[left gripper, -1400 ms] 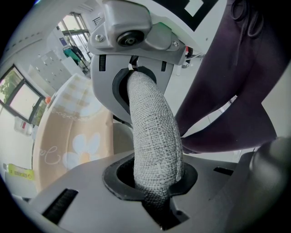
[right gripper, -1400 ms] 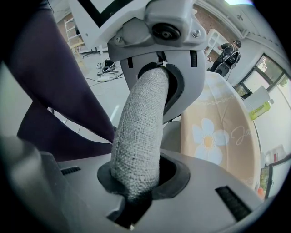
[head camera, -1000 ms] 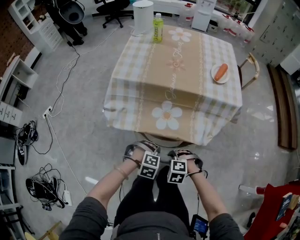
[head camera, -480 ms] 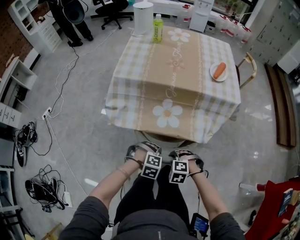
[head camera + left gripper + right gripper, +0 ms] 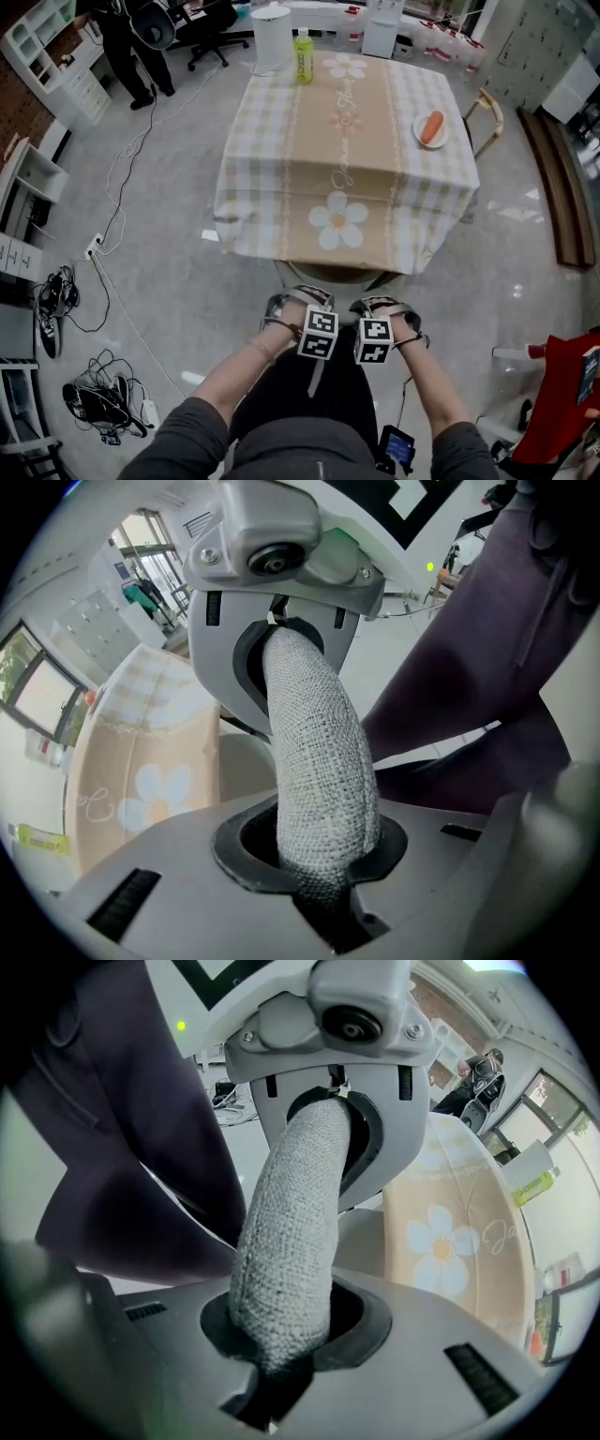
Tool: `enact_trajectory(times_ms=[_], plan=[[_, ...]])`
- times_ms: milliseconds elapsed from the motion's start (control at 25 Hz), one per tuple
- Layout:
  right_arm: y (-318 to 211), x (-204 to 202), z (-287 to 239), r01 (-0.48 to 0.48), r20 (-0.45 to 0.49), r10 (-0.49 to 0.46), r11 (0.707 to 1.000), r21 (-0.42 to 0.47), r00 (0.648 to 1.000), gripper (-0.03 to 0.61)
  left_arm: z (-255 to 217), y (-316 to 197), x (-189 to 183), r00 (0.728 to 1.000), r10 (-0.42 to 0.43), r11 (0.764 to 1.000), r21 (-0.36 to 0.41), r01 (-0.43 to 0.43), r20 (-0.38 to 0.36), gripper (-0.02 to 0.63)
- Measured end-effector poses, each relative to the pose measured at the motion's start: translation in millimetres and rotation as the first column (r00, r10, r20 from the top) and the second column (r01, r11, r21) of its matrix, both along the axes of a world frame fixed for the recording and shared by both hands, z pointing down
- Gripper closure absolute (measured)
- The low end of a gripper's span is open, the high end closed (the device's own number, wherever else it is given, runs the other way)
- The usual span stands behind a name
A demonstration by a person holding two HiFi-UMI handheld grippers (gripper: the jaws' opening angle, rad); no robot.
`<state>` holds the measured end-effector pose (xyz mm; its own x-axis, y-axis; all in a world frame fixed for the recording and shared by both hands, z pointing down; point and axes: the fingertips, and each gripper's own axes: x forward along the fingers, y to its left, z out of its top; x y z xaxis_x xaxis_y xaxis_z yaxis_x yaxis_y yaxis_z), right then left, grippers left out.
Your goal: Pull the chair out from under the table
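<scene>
We see a glossy pale grey floor (image 5: 178, 234), white shelving units (image 5: 37, 33) far left, and tangled black cables (image 5: 94, 403) near left.

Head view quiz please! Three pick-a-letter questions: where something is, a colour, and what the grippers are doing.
1. Where is the carrot? A on a plate on the table; B on the floor; C in a box.
2. What colour is the bottle? A blue; B green; C red.
3. What are the left gripper and right gripper doing? A hanging open; B shut on the chair's back; C pushing the table.
Answers: A, it lies on the plate; B, yellow-green body; B, jaws clamp the chair's back.
</scene>
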<state>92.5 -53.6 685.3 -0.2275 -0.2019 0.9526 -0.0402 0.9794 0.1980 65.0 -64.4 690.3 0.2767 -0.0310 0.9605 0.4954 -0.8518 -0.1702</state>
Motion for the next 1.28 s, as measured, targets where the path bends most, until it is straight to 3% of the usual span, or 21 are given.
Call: enact_trajectory(times_ms=[1280], plan=[[46.9,-13.4,-4.2,-0.026,-0.009,0.026,1.000,-0.001,1.000,0.508,-3.5,45.8,-13.2,1.000,0.009,1.000,0.005,-0.009,0.022,0.525]])
